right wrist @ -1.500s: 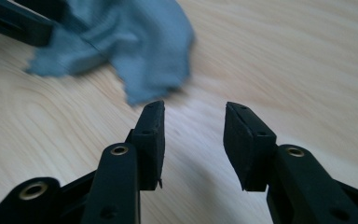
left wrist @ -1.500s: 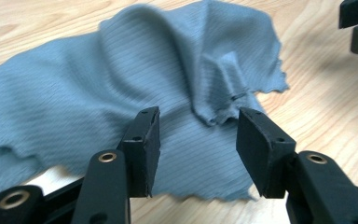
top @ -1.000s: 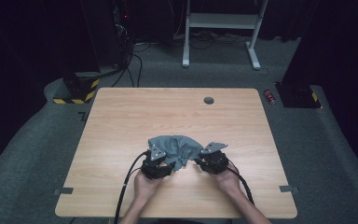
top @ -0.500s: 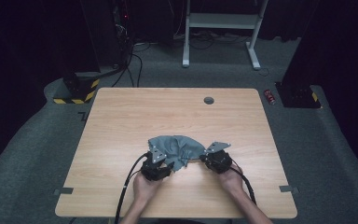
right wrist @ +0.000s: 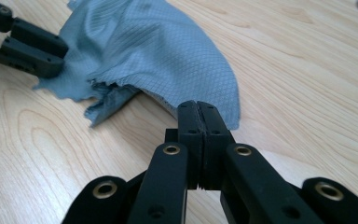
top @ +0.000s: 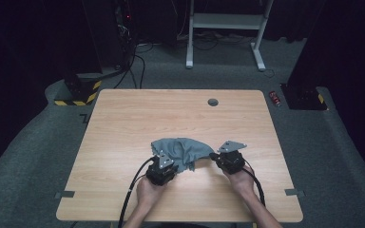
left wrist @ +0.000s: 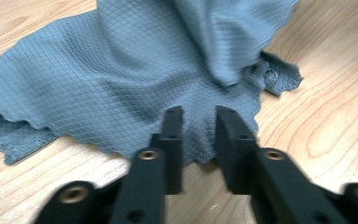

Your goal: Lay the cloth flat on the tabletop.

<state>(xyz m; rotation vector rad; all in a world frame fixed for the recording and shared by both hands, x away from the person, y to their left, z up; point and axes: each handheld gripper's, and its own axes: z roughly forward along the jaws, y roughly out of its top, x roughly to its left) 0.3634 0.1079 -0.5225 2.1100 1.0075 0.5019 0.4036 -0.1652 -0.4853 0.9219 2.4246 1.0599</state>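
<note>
The high camera is looking forward and down from above the person's near side, taking in the whole table [top: 123, 118] from well back. The left camera is riding low just behind the left tongs [left wrist: 198, 122], looking closely along them at the grey cloth [left wrist: 135, 60]. The right camera is sitting equally close behind the right tongs [right wrist: 199, 114], facing left across the table. All three are sharing the cloth.

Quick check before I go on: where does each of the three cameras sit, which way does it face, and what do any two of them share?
High view: above the person's side, facing forward and down on the table; forearms, left gripper and right gripper show.
Left gripper view: rides the left gripper, looking along its parted jaws at the grey cloth.
Right gripper view: rides the right gripper, jaws together at the cloth's edge.
Shared: both gripper views show the cloth; the right one also shows the left gripper.
</note>
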